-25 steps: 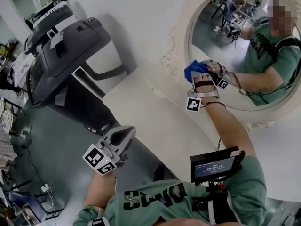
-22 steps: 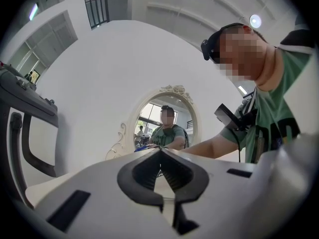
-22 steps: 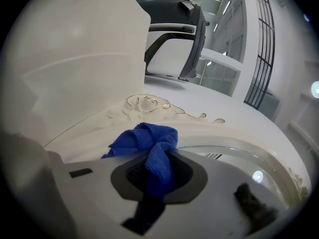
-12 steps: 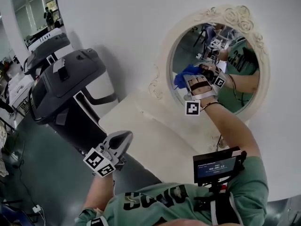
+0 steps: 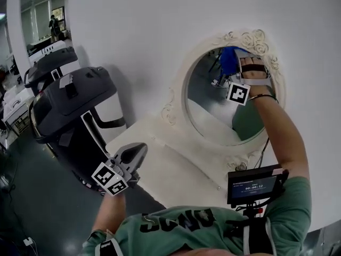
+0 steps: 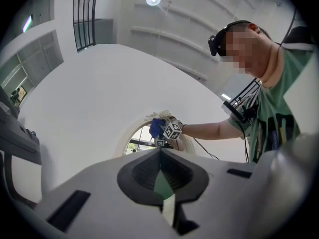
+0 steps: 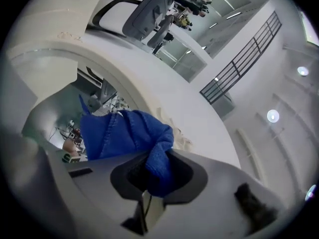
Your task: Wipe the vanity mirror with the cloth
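Observation:
An oval vanity mirror in an ornate white frame stands against the white wall. My right gripper is up at the top of the glass, shut on a blue cloth that presses against the mirror. In the right gripper view the bunched cloth hangs from the closed jaws of the right gripper, with the frame arching just behind. My left gripper hangs low at the table's front edge, shut and empty; in its own view the left gripper points up at the mirror.
A white vanity tabletop runs below the mirror. A dark grey machine stands on the floor to the left. A small screen is mounted at the person's chest.
My right gripper has carried the cloth from the left middle of the glass up to the top of the mirror. The left gripper has stayed about where it was.

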Demonstrator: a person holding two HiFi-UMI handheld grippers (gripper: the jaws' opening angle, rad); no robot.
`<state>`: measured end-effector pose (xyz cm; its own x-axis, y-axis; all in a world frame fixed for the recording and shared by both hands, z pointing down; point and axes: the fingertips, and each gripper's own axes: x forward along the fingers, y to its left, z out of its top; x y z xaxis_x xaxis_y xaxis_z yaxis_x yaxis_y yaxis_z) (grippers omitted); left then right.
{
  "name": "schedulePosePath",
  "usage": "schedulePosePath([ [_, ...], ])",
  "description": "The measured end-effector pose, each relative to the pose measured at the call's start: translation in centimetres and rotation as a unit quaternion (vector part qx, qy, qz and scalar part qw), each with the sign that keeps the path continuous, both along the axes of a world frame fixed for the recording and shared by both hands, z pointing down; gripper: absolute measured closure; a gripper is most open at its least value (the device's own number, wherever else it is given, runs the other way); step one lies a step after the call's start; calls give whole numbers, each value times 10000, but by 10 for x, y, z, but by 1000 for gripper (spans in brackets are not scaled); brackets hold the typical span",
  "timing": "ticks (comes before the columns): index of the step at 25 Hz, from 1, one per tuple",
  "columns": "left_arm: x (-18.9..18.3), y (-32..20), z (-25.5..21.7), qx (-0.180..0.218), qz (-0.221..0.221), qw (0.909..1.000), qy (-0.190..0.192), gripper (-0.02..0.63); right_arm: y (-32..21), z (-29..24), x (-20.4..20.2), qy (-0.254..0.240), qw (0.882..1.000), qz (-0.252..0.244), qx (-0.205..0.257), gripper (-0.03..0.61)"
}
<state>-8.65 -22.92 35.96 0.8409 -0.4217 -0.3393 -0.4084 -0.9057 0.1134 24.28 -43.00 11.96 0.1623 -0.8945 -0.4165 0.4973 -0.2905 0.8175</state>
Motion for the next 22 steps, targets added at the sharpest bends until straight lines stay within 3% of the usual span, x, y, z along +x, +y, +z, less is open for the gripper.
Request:
schedulePosePath([
  [7,-4,-3,-5,41,-45,10000,40,603,-9,1,21,26,9991,412,10,532],
  [13,3,-10,4,-131,-17,9999,-4,603,-18,19,10,-264,9996,41,113,534],
  [15,7,-8,13,-282,32,9995,-99,603,-23,59,2,-331,9993,-133,-102,534],
  [22,19,-19,54,-733,73,9967,-342,603,-56,273,-17,-281,9893,-399,-1377,534],
])
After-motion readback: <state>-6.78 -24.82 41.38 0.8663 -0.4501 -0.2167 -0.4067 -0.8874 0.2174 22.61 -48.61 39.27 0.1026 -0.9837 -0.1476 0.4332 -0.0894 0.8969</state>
